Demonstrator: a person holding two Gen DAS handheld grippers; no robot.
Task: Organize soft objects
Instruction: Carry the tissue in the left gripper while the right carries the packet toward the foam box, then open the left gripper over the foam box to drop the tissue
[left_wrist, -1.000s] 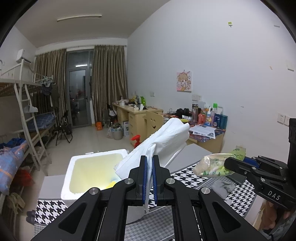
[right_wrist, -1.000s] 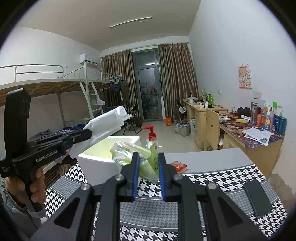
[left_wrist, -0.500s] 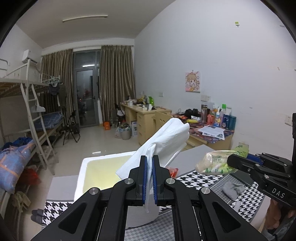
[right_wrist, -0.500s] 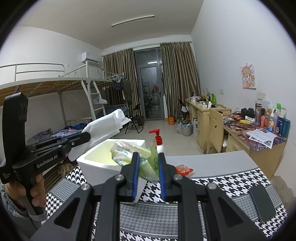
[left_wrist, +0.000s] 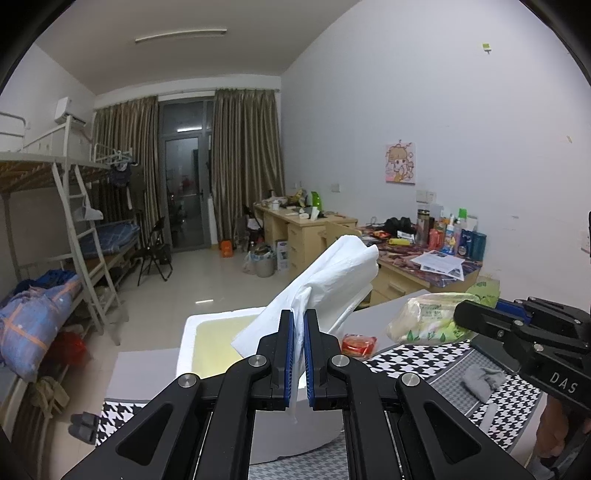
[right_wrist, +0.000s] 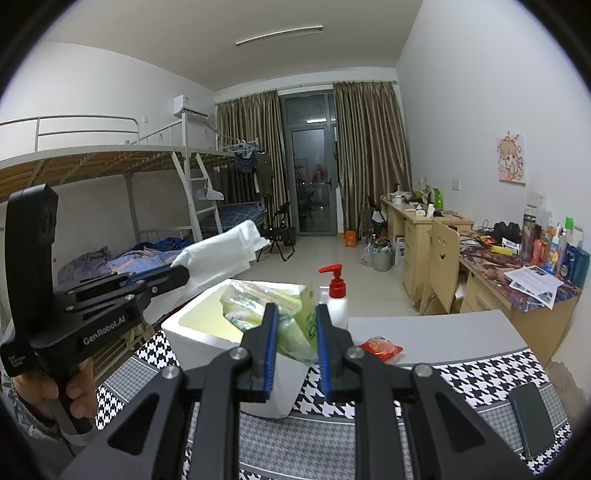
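Holding both soft things up above the foam box (right_wrist: 207, 325), probably to drop them in: the left claw (left_wrist: 299, 354) is closed on one white plastic bag (left_wrist: 332, 280) at frame centre, the right claw (right_wrist: 295, 354) grips one green tissue pack (right_wrist: 266, 306); on the worktop (right_wrist: 424, 336) one red packet (right_wrist: 380, 347) waits.

white tissue pack (left_wrist: 332, 280): soft, tilted upward, held over the foam box (left_wrist: 207, 325)
green-printed plastic packet (right_wrist: 266, 310): crumpled, held above the box's rim

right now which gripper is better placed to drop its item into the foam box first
Left, probably. Its hand-held gripper holds the white plastic bag right over the foam box; the right one holds its green packet nearer the rim.
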